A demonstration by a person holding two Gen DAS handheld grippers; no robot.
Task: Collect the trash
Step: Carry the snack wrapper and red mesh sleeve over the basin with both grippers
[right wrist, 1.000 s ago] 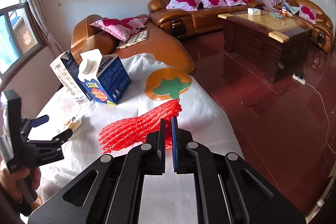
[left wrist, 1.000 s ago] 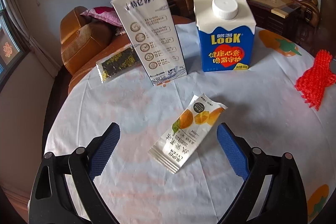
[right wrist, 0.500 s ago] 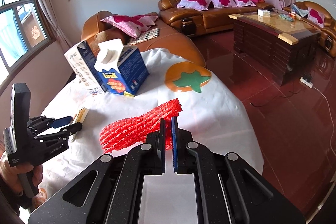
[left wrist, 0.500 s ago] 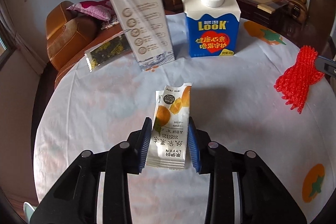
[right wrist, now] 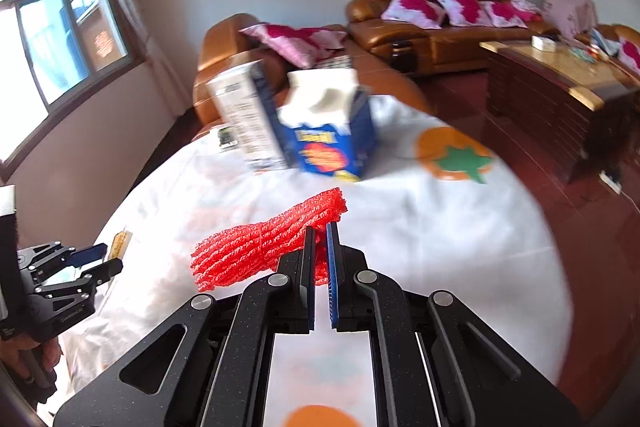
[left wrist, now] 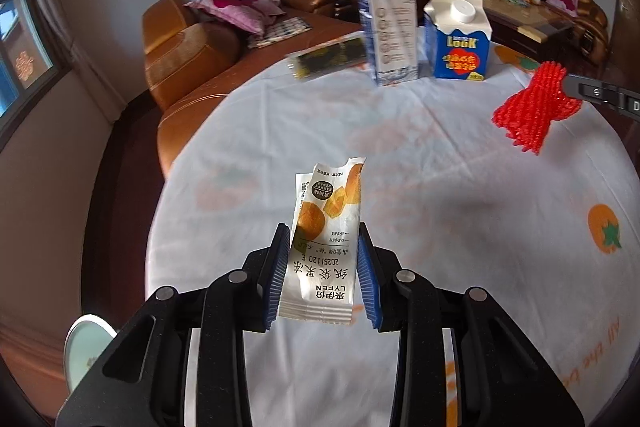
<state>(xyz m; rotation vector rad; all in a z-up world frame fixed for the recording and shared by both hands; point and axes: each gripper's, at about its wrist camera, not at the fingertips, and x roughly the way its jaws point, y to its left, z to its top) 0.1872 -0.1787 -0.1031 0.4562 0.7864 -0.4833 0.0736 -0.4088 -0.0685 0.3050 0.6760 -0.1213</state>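
**Both tools hold trash above the tabletop**

The left tool [left wrist: 323,275] pinches a snack wrapper [left wrist: 325,239] between its blue pads, the torn end pointing away from the camera and the wrapper lifted clear of the tabletop [left wrist: 440,179]. The right tool [right wrist: 319,269] is pressed together on one end of a red foam net [right wrist: 264,241], which juts out to the left of its fingers above the white cloth. At the tabletop's far side a tall white carton [left wrist: 390,35] and a blue carton [left wrist: 460,41] stand upright just beside each other. A dark packet [left wrist: 328,61] lies to the left of the white carton.
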